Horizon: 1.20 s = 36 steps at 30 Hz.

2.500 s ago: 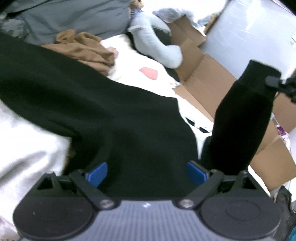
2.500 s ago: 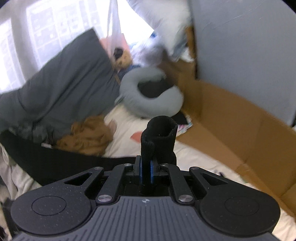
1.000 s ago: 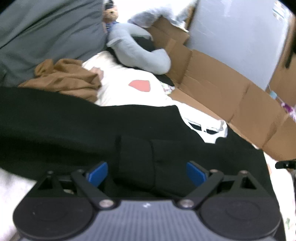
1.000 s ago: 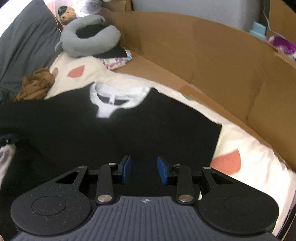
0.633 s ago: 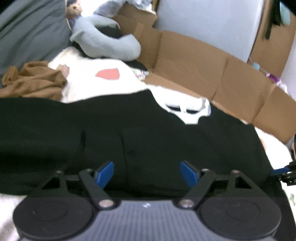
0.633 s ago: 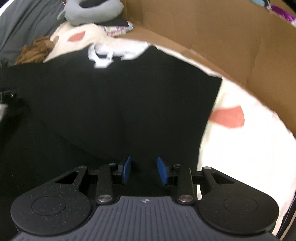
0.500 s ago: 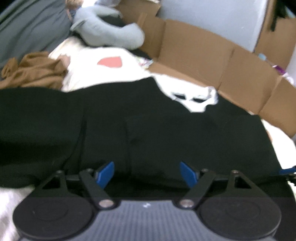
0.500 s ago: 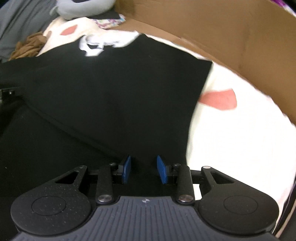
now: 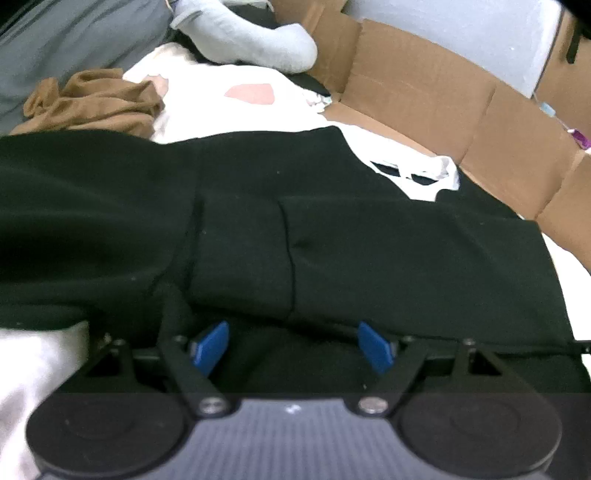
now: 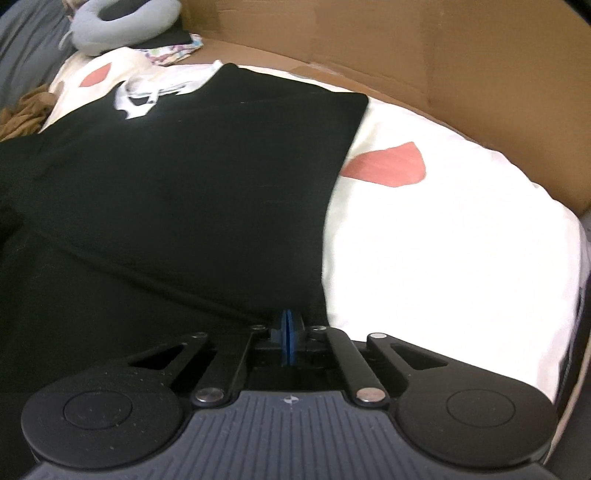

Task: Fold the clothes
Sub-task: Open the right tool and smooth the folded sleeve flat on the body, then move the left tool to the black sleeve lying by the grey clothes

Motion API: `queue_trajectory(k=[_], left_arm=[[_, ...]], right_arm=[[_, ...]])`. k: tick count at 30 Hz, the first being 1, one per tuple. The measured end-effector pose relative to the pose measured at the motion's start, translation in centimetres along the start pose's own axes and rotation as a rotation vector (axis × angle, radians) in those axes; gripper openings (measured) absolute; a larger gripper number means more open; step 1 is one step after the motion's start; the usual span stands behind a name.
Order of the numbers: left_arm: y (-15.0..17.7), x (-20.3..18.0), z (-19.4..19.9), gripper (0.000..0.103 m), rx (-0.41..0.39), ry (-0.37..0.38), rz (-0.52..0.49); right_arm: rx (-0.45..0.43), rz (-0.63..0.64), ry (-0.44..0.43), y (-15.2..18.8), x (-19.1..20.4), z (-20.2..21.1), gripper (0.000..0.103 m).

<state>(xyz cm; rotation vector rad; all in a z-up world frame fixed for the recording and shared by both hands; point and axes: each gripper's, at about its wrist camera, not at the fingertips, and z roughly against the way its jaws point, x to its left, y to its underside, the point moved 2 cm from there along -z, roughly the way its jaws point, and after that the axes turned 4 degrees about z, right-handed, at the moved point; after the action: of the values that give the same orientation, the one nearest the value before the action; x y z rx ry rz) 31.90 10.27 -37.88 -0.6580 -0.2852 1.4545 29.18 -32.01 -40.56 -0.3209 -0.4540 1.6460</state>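
- The black shirt (image 10: 177,192) lies spread on the bed (image 10: 443,236), over a white cover with red patches. Its white print (image 10: 147,94) sits at the far end, and its straight right edge runs toward the camera beside the bare cover.
- One part of the shirt is already laid over the body; its seam lines show in the left wrist view (image 9: 288,258).
- The right gripper (image 10: 287,334) has its fingers pressed together at the near right corner of the shirt. Black cloth reaches right up to the blue pads, so a pinch on the hem is likely, though the cloth between the pads cannot be seen.
- The left gripper (image 9: 293,347) hangs low over the near edge with its fingers wide apart. Cloth lies between them, and nothing is gripped.
- Step in hand, as judged: taking hold of the near hem with both grippers ahead of a fold.
- Next move, as judged: the left fingers need to close on the hem. Both corners then rise together and travel toward the print, kept level so the edges line up.
- A brown garment (image 9: 92,103), a grey neck pillow (image 10: 122,22) and a cardboard wall (image 10: 369,48) lie beyond, apart from the shirt.
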Motion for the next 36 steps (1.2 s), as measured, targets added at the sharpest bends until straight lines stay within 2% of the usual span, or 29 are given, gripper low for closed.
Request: queue_trajectory(k=[4,8,11,16,18,20,24,28,30,32,36], left_arm=[[-0.2,0.7,2.4,0.081,-0.001,-0.010,-0.021],[-0.6,2.1,5.5,0.083,-0.006,-0.055,-0.078],[-1.0,3.2,7.7,0.085,-0.011,-0.093,-0.111],[-1.6,5.6,11.4,0.087,-0.020,-0.149,-0.115],[-1.8,6.6,12.6,0.088,-0.018,-0.169,-0.107],[-2.0,7.7,13.7,0.088,-0.017,-0.190,-0.096],[-1.9,10.0,16.0,0.089,-0.027,-0.229,-0.037],[-1.7,12.1,17.8,0.090,-0.035,-0.269,0.017],[-1.7,13.1,18.4,0.090,-0.036,-0.290,0.039],[-1.7,14.1,19.0,0.090,-0.036,-0.305,0.055],[-1.9,15.9,20.3,0.091,-0.053,-0.329,0.093]], right_arm=[[-0.011,-0.080,-0.013,0.8,-0.6,1.2,0.006],[-0.040,-0.029,-0.012,2.0,-0.2,2.6,0.005],[-0.042,-0.046,-0.025,2.5,-0.3,3.5,0.008],[-0.060,-0.025,-0.015,2.4,0.1,5.1,0.008],[-0.066,-0.026,-0.002,2.0,0.1,5.2,0.013],[-0.068,0.007,0.029,2.2,0.5,5.6,0.027],[-0.048,0.006,0.029,2.4,0.9,5.7,0.032],[-0.019,0.004,0.011,3.0,1.7,6.0,0.055],[-0.007,0.004,-0.001,3.3,2.3,6.2,0.058],[0.002,0.002,-0.014,3.6,2.9,6.4,0.066],[0.015,0.005,-0.033,3.9,4.2,7.0,0.075]])
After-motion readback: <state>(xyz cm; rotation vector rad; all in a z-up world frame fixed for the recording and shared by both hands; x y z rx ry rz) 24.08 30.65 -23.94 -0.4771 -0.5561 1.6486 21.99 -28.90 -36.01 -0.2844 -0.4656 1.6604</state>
